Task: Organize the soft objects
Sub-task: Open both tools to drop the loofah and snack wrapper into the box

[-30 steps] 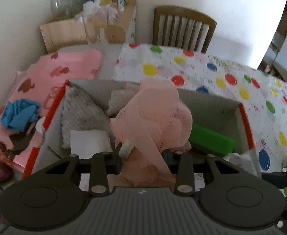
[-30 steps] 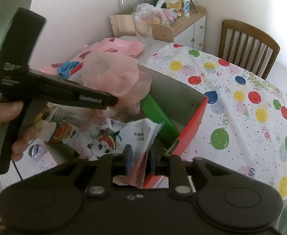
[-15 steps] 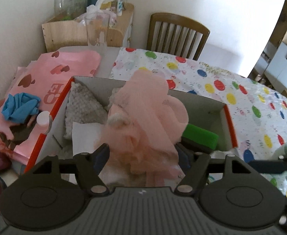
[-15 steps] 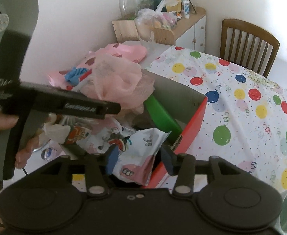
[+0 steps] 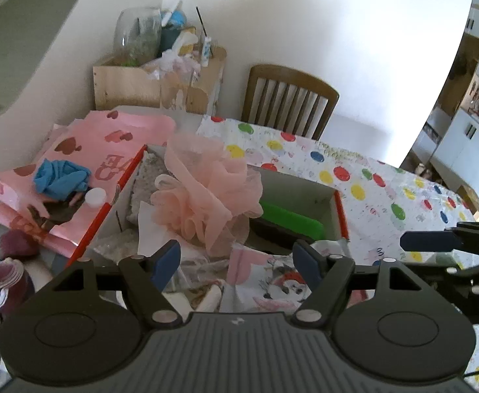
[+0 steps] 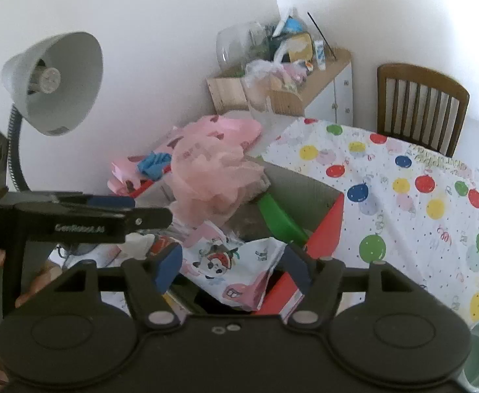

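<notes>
1 box (image 5: 337,209) w/ pink pouf (image 5: 206,193), green sponge (image 5: 292,221).

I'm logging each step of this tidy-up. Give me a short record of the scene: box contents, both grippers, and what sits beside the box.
box: cardboard box with red outer sides, open
contents: pink mesh sponge on top, green sponge, grey knit cloth, cartoon-print packet
left gripper: fingers apart and opening, nothing between them
right gripper: fingers apart and opening, packet below, not gripped
beside box: pink heart bag with blue gloves on it
surface: dotted tablecloth
</notes>
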A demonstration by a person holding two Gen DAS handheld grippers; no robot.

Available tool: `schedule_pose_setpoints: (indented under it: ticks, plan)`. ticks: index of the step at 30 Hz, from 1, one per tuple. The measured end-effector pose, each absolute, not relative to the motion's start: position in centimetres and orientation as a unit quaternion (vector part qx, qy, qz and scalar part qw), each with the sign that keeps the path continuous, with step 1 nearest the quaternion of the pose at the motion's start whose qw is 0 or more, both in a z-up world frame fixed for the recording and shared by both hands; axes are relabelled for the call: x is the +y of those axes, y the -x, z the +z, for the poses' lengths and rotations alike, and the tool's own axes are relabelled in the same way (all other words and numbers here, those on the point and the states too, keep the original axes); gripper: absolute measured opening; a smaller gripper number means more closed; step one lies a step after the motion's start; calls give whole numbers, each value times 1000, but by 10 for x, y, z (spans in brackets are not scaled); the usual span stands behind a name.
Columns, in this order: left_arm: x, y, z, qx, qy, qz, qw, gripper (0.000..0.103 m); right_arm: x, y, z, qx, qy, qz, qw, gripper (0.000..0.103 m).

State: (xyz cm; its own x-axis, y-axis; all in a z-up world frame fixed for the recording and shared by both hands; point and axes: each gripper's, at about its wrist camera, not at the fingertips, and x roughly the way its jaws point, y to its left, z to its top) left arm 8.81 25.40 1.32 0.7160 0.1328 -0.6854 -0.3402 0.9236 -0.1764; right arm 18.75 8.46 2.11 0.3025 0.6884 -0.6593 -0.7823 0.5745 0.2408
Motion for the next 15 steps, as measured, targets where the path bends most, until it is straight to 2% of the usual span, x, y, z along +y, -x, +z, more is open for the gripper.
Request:
schedule_pose_setpoints:
  ticks: [11, 15]
  plan:
    - [215, -49, 32, 314, 110, 144, 932, 76, 52, -164, 37, 331, 42, 462, 822, 90]
    - [206, -41, 34, 307, 119, 131, 935, 83, 41, -150, 40, 304, 45, 461, 832, 99]
